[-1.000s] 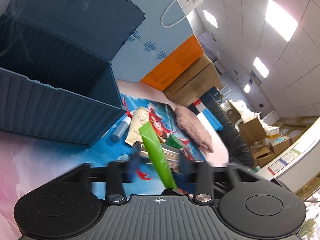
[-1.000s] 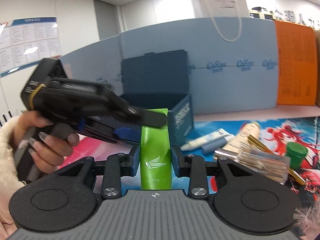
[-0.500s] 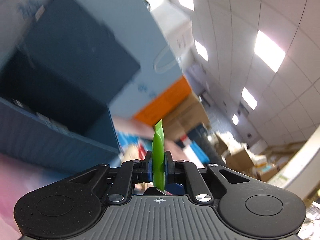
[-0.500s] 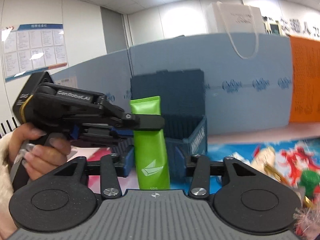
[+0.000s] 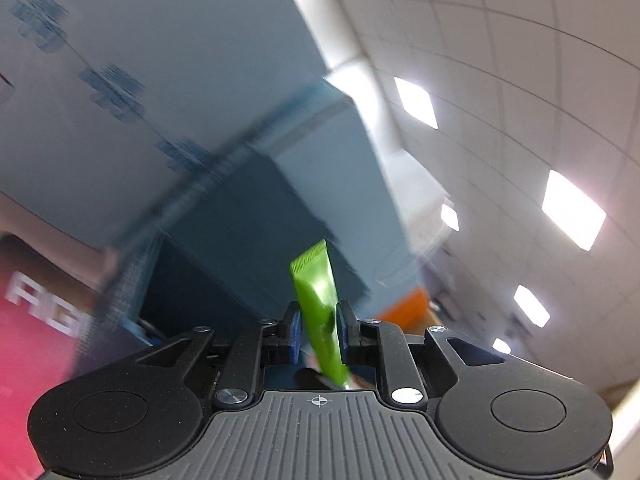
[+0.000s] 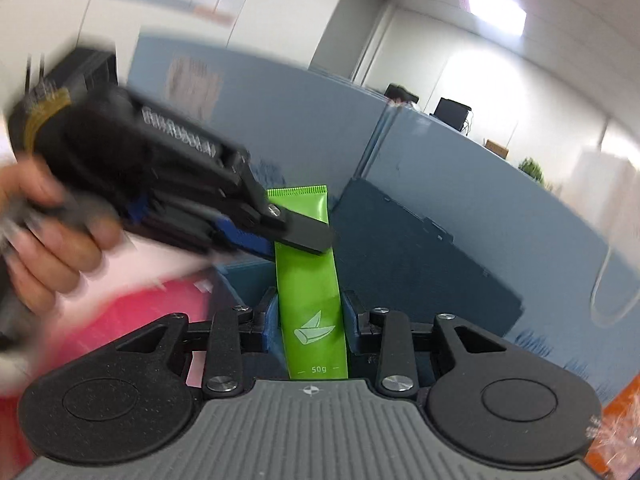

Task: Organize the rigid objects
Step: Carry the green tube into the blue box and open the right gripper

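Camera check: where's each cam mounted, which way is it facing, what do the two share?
Left wrist: on left gripper, looking along its fingers up at the dark blue plastic storage box and ceiling; clamps the green squeeze tube.
Right wrist: on right gripper, facing box and blue partition; shows left gripper, hand.
Shared: tube, box.

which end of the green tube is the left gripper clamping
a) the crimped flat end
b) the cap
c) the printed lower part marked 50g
a: in the right wrist view the left gripper pinches the green tube just below its crimped top edge, while the right gripper flanks the printed lower part.
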`<state>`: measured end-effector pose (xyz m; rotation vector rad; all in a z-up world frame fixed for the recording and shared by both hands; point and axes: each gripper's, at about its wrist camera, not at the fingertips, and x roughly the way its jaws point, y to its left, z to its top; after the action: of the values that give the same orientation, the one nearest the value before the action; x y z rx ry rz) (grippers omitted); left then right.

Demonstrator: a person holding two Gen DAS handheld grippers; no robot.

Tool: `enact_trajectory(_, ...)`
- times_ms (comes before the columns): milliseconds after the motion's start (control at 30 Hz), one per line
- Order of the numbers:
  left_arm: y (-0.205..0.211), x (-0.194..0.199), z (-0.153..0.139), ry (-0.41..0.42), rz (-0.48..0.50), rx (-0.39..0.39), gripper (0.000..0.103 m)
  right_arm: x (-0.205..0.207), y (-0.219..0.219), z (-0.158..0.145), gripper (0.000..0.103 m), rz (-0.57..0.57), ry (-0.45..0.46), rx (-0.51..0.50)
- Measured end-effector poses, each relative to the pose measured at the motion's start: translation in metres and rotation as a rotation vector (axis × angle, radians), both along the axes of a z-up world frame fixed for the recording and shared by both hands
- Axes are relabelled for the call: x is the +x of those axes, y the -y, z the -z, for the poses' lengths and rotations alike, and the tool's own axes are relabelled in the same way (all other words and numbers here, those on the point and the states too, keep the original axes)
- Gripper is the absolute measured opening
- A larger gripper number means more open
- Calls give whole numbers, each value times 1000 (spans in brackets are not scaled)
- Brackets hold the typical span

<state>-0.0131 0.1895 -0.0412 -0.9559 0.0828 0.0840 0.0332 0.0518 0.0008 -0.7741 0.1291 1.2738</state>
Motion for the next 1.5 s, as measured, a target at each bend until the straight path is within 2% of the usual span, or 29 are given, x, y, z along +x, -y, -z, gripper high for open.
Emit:
enact_trajectory(133, -21, -6, 6, -21, -65, -53, 19, 13, -28, 16, 30, 25, 104, -103)
enact_trajectory(200, -30, -8, 14, -30, -81, -74, 20, 24, -41, 22, 30, 7, 104, -151)
enact_trajectory(300, -35, -8, 17, -42, -92, -98, 20, 34, -47, 25, 26, -31, 23, -192)
enact_trajectory(467, -33, -9, 19, -67, -84, -102, 21, 46, -62, 28, 25, -43, -84, -239)
enact_trajectory(567, -32, -10, 19, -76, -76, -96, 21, 46, -56, 30, 22, -41, -90, -249)
enact_trajectory(600, -31, -10, 19, -81, -73, -95, 22, 46, -57, 30, 12, -44, -82, -253)
enact_trajectory(633, -31, -9, 19, -87, -70, -96, 22, 46, -59, 31, 10, -44, -70, -257)
enact_trajectory(733, -32, -7, 18, -96, -68, -102, 28, 45, -64, 33, 10, -47, -43, -286)
enact_trajectory(1067, -31, -1, 20, -115, -52, -104, 30, 50, -57, 25, 10, -30, -84, -250)
enact_trajectory(1133, -31, 0, 20, -116, -43, -104, 33, 51, -53, 21, 10, -17, -100, -229)
enact_trajectory(1167, -31, 0, 20, -114, -40, -103, 38, 52, -50, 20, 10, -11, -106, -219)
enact_trajectory(1233, -29, 1, 19, -115, -33, -97, 42, 50, -47, 18, 12, -8, -116, -201)
enact_trajectory(1367, -25, 3, 17, -116, -15, -80, 50, 50, -35, 10, 33, 16, -136, -157)
enact_trajectory(1433, -22, 5, 15, -114, -3, -66, 51, 49, -29, 6, 37, 19, -135, -140)
enact_trajectory(1500, -19, 6, 13, -112, 10, -53, 56, 47, -22, 3, 45, 29, -130, -116)
